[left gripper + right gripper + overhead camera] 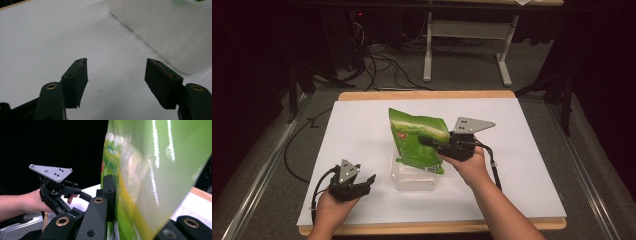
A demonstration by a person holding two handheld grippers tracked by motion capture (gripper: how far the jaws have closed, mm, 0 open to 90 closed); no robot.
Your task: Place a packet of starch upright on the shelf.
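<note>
Your right gripper (432, 142) pinches a green snack bag (419, 140), holding it upright over a clear plastic tub (414, 179) at the table's centre, seemingly to lower it in. Your left gripper (368, 181) rests near left of the tub, jaws spread and empty, ready to help.

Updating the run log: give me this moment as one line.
right claw: shut on green bag, above clear container | left claw: open, empty, beside container | surface: white board
</note>
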